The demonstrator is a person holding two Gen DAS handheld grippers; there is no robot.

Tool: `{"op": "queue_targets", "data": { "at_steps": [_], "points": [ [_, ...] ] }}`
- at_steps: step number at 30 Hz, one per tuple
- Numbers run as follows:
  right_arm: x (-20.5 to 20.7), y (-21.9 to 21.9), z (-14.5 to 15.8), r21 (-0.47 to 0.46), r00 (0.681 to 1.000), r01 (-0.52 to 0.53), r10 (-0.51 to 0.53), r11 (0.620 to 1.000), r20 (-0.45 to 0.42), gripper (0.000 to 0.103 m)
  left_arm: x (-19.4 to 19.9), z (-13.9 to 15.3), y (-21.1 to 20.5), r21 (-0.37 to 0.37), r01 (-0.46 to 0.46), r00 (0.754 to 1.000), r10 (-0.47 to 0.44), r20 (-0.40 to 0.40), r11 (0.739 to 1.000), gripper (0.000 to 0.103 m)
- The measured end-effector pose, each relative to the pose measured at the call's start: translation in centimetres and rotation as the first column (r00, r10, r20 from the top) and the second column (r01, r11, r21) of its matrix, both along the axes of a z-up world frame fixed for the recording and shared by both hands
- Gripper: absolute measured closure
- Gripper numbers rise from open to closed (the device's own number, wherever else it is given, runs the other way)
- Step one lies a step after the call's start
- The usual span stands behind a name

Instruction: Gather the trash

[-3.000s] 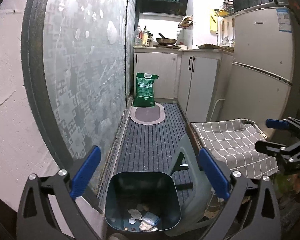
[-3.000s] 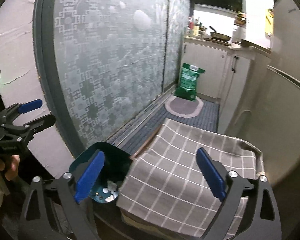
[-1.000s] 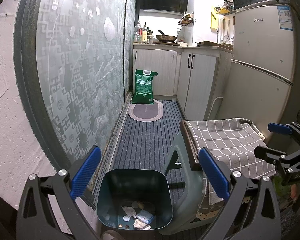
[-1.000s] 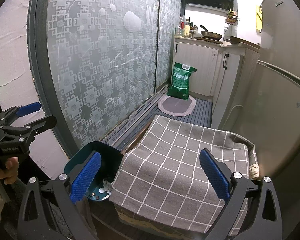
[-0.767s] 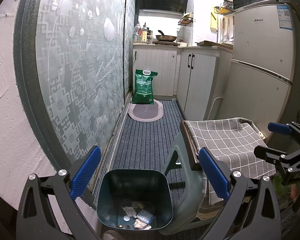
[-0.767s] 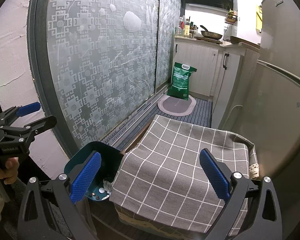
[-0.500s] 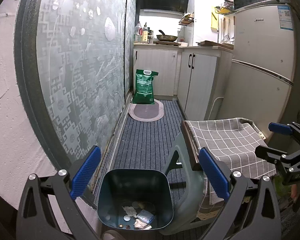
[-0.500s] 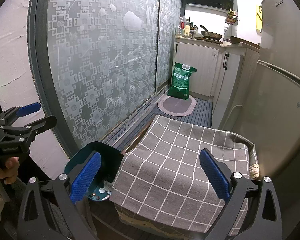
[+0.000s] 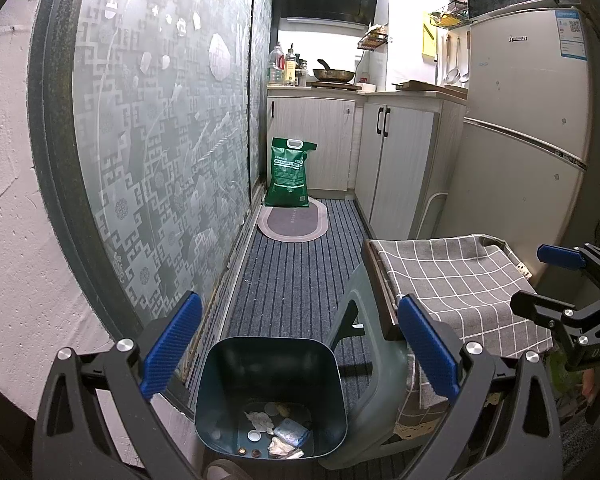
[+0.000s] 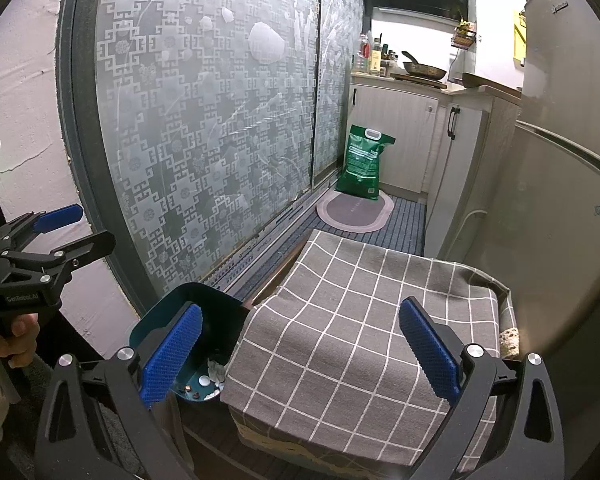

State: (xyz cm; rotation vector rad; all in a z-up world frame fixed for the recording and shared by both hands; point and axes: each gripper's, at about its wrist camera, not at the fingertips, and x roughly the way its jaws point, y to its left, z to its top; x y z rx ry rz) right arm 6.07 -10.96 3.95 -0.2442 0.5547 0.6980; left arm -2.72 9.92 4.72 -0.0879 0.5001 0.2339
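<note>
1. Trash [image 9: 278, 432]: crumpled white paper scraps, a small pale blue packet, a white bottle cap and a few small coin-like discs. All of it lies at the bottom of the bin, on the floor at the near end of the kitchen aisle.
2. Bin [image 9: 236, 384]: dark teal plastic, squarish mouth, no lid, no liner showing. It stands just beside a grey-green plastic stool [image 9: 376, 364] on its right and near the frosted sliding door [image 9: 160, 152] on its left.
3. Handling, by judgement: contents are light and soft; paper will crush, the cap and discs are small, hard and likely to slip from the pads. The bin looks stiff and light; its rim is the surest place to take hold.
4. Left gripper [image 9: 300, 356]: hovers above the bin mouth, jaws spread wide, nothing between them.
5. Right gripper [image 10: 300, 356]: held over the checked grey cloth [image 10: 360, 320] covering a low table to the right of the bin, jaws likewise spread wide and empty.
6. Far end: green sack [image 9: 290, 172] standing behind an oval mat [image 9: 293, 225]; pale cabinets [image 9: 392, 160] and a fridge [image 9: 520, 140] on the right.
7. No loose trash is visible on the cloth or the striped carpet [image 9: 292, 280].
</note>
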Motion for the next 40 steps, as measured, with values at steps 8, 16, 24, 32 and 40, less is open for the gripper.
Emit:
{"op": "queue_targets", "data": {
  "at_steps": [8, 16, 24, 32, 40],
  "points": [
    [-0.01, 0.0, 0.01, 0.001, 1.0, 0.001, -0.001, 1.0, 0.0, 0.003, 0.02, 0.0, -0.1, 0.001, -0.002, 1.0, 0.002, -0.001, 1.0, 0.003],
    [-0.03, 0.05, 0.0, 0.0, 1.0, 0.001, -0.001, 1.0, 0.0, 0.003, -0.01, -0.02, -0.07, 0.0, 0.0, 1.0, 0.0, -0.003, 1.0, 0.003],
    [-0.01, 0.06, -0.01, 0.0, 1.0, 0.001, -0.001, 1.0, 0.0, 0.003, 0.04, -0.15, 0.09, 0.001, 0.001, 1.0, -0.001, -0.005, 1.0, 0.003],
    [-0.04, 0.09, -0.01, -0.002, 1.0, 0.001, -0.001, 1.0, 0.002, 0.003, 0.06, -0.22, 0.22, -0.002, 0.001, 1.0, -0.001, -0.009, 1.0, 0.003],
    [-0.04, 0.1, -0.01, -0.002, 1.0, 0.001, -0.001, 1.0, 0.001, 0.003, 0.1, -0.45, 0.42, -0.004, 0.005, 1.0, -0.005, -0.014, 1.0, 0.003]
  ]
}}
